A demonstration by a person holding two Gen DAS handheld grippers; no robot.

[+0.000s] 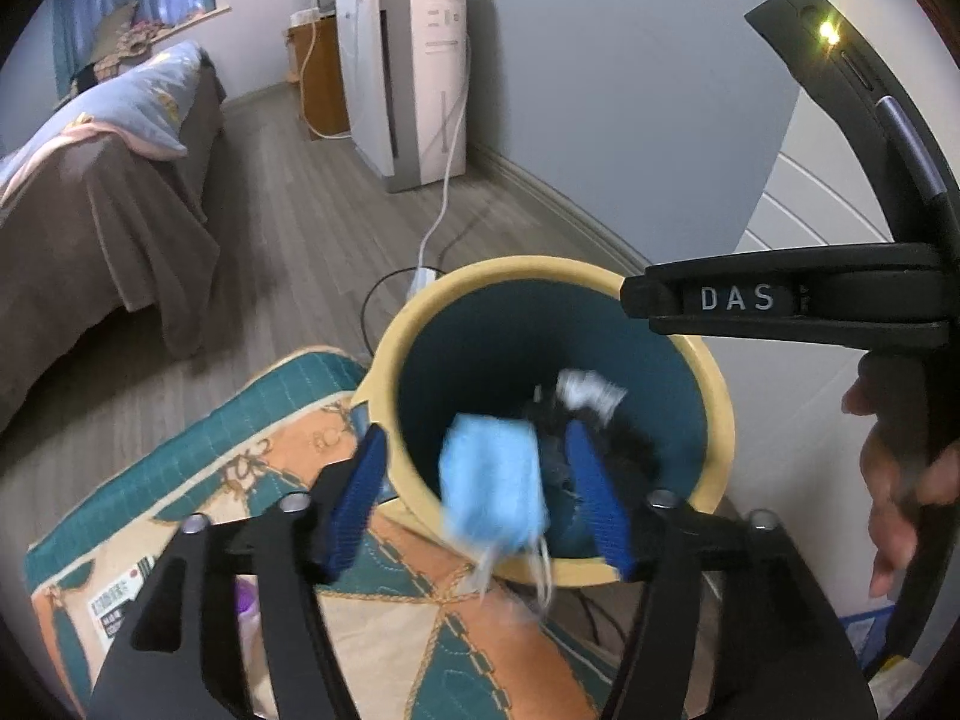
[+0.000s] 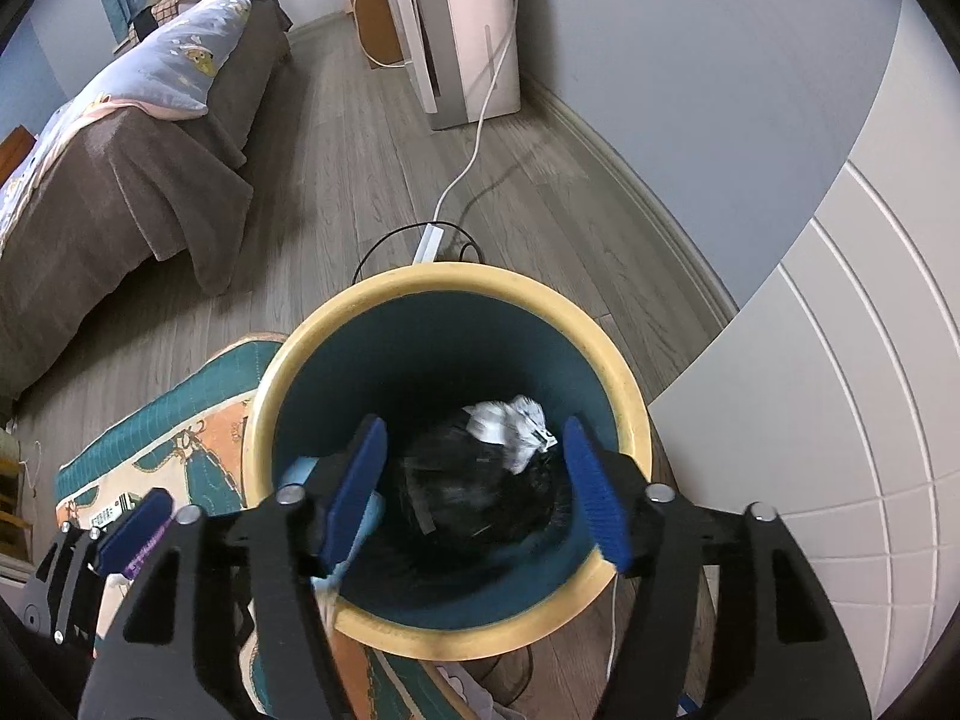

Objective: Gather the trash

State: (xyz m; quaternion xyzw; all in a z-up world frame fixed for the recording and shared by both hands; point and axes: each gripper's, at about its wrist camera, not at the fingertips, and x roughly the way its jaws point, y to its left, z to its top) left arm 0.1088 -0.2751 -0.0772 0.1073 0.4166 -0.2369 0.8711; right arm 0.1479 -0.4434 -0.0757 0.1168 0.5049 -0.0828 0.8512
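- Blue face mask [image 1: 492,483] is blurred, loose between your left claw's [image 1: 477,501] spread fingers, above the yellow-rimmed bin [image 1: 717,396].
- Your right claw [image 2: 474,492] gapes empty over the bin's crumpled paper [image 2: 507,423].

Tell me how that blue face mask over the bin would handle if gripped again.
The face mask looks floppy: it crumples and its ear loops dangle. Probably very light, so it should drop into the bin easily. Thin loops might snag on the fingers.

Motion-blurred blue mask [image 1: 492,483]; bin [image 1: 384,372] bottom dark.
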